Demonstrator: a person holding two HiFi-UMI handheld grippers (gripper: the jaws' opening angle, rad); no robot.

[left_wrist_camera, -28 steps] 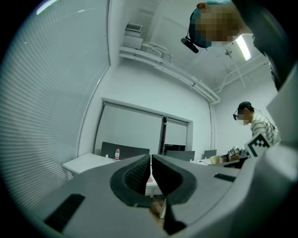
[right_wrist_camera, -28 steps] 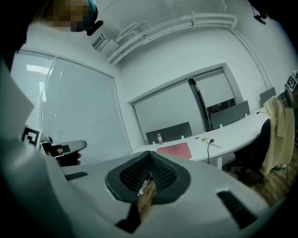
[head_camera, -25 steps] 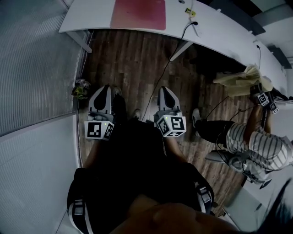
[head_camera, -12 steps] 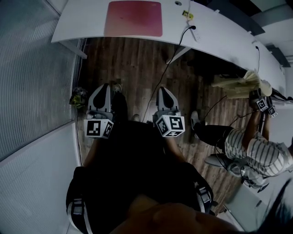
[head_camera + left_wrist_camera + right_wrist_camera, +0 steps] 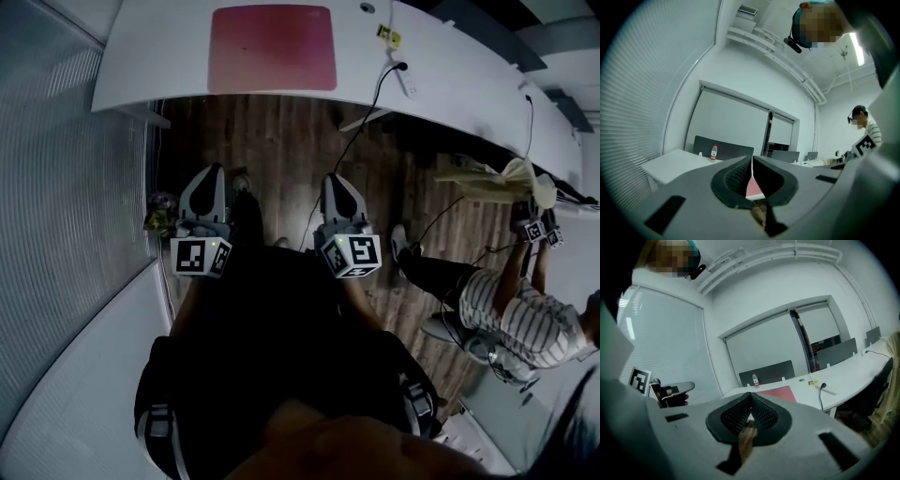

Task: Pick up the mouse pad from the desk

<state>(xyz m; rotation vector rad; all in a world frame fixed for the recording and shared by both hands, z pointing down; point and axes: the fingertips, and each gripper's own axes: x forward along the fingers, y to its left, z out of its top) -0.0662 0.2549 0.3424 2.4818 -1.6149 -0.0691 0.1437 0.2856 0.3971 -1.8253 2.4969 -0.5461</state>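
A red mouse pad (image 5: 272, 49) lies flat on the white desk (image 5: 150, 66) at the top of the head view. My left gripper (image 5: 208, 173) and right gripper (image 5: 335, 180) are held side by side over the wooden floor, pointing at the desk and short of its edge. Both are shut with nothing in them. In the left gripper view a sliver of the mouse pad (image 5: 753, 188) shows behind the closed left gripper (image 5: 752, 159). Ahead of the right gripper (image 5: 750, 394), the mouse pad (image 5: 776, 393) lies on the desk.
A power strip with a black cable (image 5: 403, 77) and a yellow tag (image 5: 389, 36) lie right of the pad. A water bottle (image 5: 754, 380) stands at the desk's far side. A blind-covered glass wall (image 5: 66, 187) runs on the left. Another person (image 5: 520, 319) sits at right.
The desk and pad have drawn closer and lower in the head view as both grippers moved forward toward them. Both stayed shut.
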